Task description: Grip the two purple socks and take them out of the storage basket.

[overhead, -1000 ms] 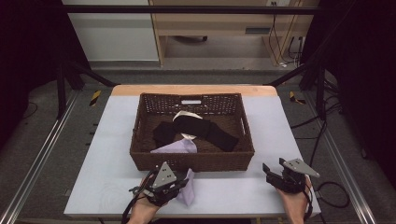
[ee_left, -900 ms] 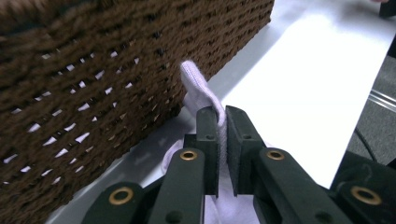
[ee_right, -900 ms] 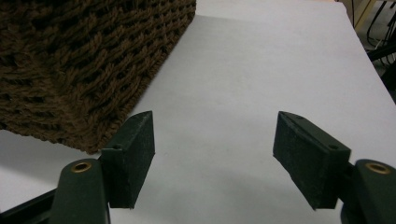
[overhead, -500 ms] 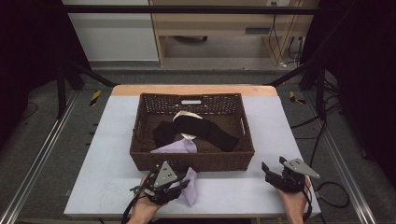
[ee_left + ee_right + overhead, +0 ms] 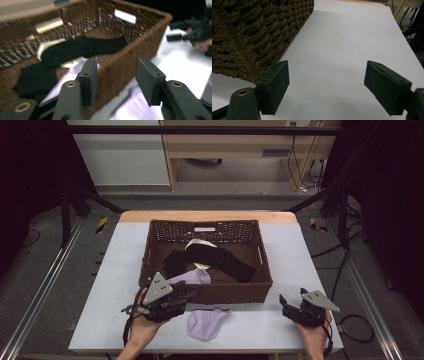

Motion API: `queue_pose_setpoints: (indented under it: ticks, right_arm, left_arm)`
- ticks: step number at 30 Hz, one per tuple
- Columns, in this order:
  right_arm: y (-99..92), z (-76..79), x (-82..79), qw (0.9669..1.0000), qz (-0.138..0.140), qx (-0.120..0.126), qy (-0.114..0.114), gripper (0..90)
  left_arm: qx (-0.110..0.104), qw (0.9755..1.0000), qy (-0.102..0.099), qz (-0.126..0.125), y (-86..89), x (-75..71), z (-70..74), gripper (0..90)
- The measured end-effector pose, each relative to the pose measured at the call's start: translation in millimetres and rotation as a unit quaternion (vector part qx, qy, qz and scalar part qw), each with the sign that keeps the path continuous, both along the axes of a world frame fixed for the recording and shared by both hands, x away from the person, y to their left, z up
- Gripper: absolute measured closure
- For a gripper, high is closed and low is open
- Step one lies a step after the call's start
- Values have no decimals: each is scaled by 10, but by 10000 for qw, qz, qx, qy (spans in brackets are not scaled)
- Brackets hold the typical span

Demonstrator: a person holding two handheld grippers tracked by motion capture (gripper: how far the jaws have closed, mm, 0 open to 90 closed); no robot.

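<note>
One lilac sock (image 5: 205, 324) lies on the bench (image 5: 260, 325), my left tongs (image 5: 176, 301) and right tongs (image 5: 291, 307) have just been opening, both empty, and other socks wait in the basket (image 5: 205, 293).

The wicker basket (image 5: 206, 260) is seen from above and from its near side in the high view, at some distance, with the whole table (image 5: 310, 250) taken in. In the left gripper view the basket (image 5: 140, 40) is met close and low over its near rim, looking inward. In the right gripper view the basket's (image 5: 257, 32) outer corner is shared, from just above the table (image 5: 342, 45) beside it.
</note>
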State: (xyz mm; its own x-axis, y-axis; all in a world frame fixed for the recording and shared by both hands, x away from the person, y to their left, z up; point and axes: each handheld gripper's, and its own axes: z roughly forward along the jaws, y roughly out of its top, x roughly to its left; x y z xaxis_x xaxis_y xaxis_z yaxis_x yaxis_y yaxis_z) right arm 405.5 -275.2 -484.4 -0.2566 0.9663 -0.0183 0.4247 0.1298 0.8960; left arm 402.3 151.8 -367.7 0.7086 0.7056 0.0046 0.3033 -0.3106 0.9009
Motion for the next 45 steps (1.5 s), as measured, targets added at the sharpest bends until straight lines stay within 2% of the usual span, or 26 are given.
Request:
queue_pose_setpoints:
  ticks: [2, 3, 4, 5, 6, 7, 8, 14, 17, 19, 22, 23, 24, 26, 31, 35, 37, 42, 44, 45]
  right_arm:
    - [2, 1, -1, 10000, -3, 3, 7, 204]
    - [-1, 1, 0, 10000, -6, 5, 4, 203]
    - [-1, 1, 0, 10000, -6, 5, 4, 203]
    - [-1, 3, -4, 10000, -10, 49, 8, 203]
    - [-1, 3, -4, 10000, -10, 49, 8, 203]
    - [-2, 3, -4, 10000, -8, 51, 9, 203]
    - [-2, 3, -4, 10000, -8, 51, 9, 203]
    - [6, 2, 1, 10000, 12, 5, 36, 205]
    - [6, 1, 0, 10000, 28, -24, 11, 210]
    - [7, 0, 2, 10000, 34, -24, 28, 211]
    - [8, 0, 4, 10000, 48, -39, 26, 211]
    - [15, 1, 2, 10000, 46, -42, 35, 211]
    - [15, 1, 2, 10000, 46, -42, 35, 211]
    - [20, -1, 6, 10000, 51, -66, 46, 212]
    - [23, -2, 10, 9999, 62, -89, 66, 217]
    - [22, -1, 11, 9999, 76, -81, 78, 217]
    - [22, -2, 10, 9999, 73, -82, 68, 217]
    - [24, -2, 10, 9999, 89, -94, 76, 222]
    - [26, -1, 11, 9999, 96, -93, 86, 222]
    - [27, -2, 15, 9998, 100, -114, 92, 223]
  left_arm:
    - [-5, 10000, -5, 48, 7, 49, 39, 490]
    - [-3, 9998, 15, 176, 28, 160, 113, 483]
    - [-3, 9998, 15, 176, 28, 160, 113, 478]
    - [-11, 9996, 30, 284, 49, 276, 180, 470]
    - [-11, 9996, 30, 284, 49, 276, 180, 467]
    - [-41, 9991, 62, 416, 67, 390, 235, 462]
    - [-41, 9991, 62, 416, 67, 390, 235, 459]
    - [105, 9974, 181, 686, 79, 704, 333, 462]
    - [77, 9964, 257, 800, 76, 847, 346, 461]
    - [157, 9953, 331, 902, 66, 985, 330, 458]
    - [168, 9946, 396, 944, 54, 1069, 303, 453]
    - [272, 9939, 460, 965, 44, 1154, 270, 451]
    - [272, 9939, 460, 965, 44, 1154, 270, 451]
    - [416, 9928, 516, 1001, 37, 1233, 232, 450]
    - [529, 9905, 725, 1038, 38, 1394, 111, 445]
    - [681, 9887, 790, 1080, 27, 1467, 41, 445]
    - [913, 9863, 845, 1083, -5, 1507, -21, 443]
    - [1053, 9844, 1032, 958, -34, 1550, -110, 441]
    - [1153, 9827, 1170, 860, -48, 1574, -136, 430]
    - [1155, 9828, 1138, 885, -57, 1574, -139, 436]
